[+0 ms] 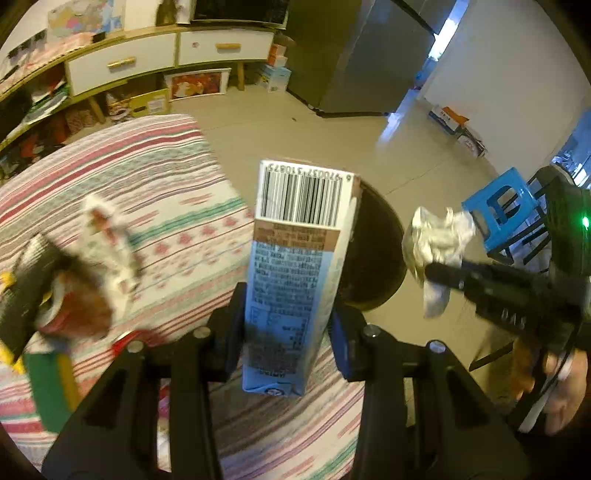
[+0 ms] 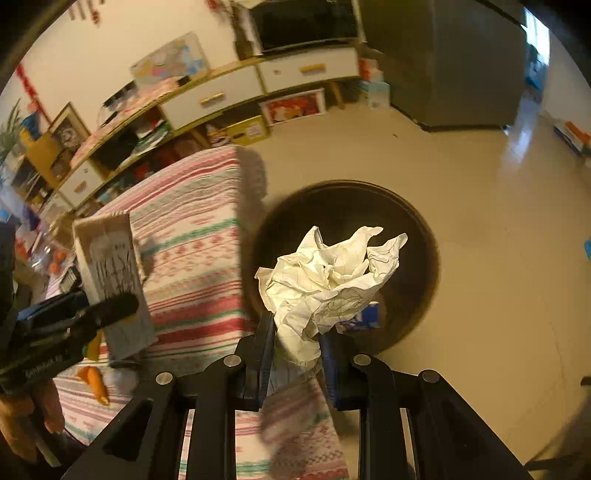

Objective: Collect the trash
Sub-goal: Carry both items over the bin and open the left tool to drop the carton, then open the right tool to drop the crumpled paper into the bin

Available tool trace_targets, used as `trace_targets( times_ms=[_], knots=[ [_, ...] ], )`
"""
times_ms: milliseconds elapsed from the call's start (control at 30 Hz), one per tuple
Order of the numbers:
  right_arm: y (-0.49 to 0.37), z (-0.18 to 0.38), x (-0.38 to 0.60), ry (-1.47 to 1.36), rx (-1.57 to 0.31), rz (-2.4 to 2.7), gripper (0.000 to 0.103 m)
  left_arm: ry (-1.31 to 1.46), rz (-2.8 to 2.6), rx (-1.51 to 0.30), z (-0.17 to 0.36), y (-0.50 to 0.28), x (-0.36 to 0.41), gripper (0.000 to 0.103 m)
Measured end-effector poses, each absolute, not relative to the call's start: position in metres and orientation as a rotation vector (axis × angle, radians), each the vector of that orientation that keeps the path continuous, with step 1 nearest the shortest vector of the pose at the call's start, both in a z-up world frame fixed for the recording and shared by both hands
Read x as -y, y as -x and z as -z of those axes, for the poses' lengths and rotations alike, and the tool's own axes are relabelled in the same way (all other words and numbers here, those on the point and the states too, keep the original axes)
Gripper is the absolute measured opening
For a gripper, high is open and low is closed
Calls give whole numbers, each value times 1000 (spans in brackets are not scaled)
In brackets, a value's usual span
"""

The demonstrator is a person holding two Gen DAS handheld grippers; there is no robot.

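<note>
A home living room: a television [image 2: 306, 22] on a white-drawered cabinet [image 2: 258, 81], tiled floor [image 2: 480, 258].

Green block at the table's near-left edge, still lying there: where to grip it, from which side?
Judging by the left wrist view, take the green block across its narrow width, jaws over the two long sides, coming from above. It looks to lie flat on the striped table, so its faces aren't reachable from the side. It's blurred; its depth is unclear.

left tool [image 1: 290, 334]: black arms, silver screws, blue pads | right tool [image 2: 297, 360]: same, green light
</note>
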State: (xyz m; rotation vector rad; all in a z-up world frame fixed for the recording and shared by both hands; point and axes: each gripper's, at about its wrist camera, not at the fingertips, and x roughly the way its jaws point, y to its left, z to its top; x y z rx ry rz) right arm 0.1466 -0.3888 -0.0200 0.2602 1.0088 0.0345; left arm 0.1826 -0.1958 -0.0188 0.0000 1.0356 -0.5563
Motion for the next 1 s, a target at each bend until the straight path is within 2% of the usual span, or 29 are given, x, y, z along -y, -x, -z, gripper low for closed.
trace_targets(
  times_ms=[267, 533, 567, 633, 667, 700, 1000],
  knots=[
    [-145, 30, 434, -330, -1018, 40, 25, -17, 588, -1045, 38, -204, 261, 42],
    [-145, 35, 448, -345, -1029, 66, 25, -28, 574, -1052, 55, -208, 276, 42],
    [-145, 35, 449, -347, -1029, 69, 25, -37, 568, -1045, 56, -208, 276, 45],
    [-147, 36, 449, -349, -1029, 74, 25, -62, 541, -1034, 54, -205, 275, 67],
    [-147, 37, 448, -350, -1031, 75, 25, -67, 511, -1017, 52, -203, 271, 84],
    [-148, 37, 449, -352, -1032, 75, 25, -63, 493, -996, 48, -201, 268, 88],
    [-156, 43, 441, -336, -1056, 81, 25, -23, 488, -950, 14, -176, 220, 88]
  ],
)
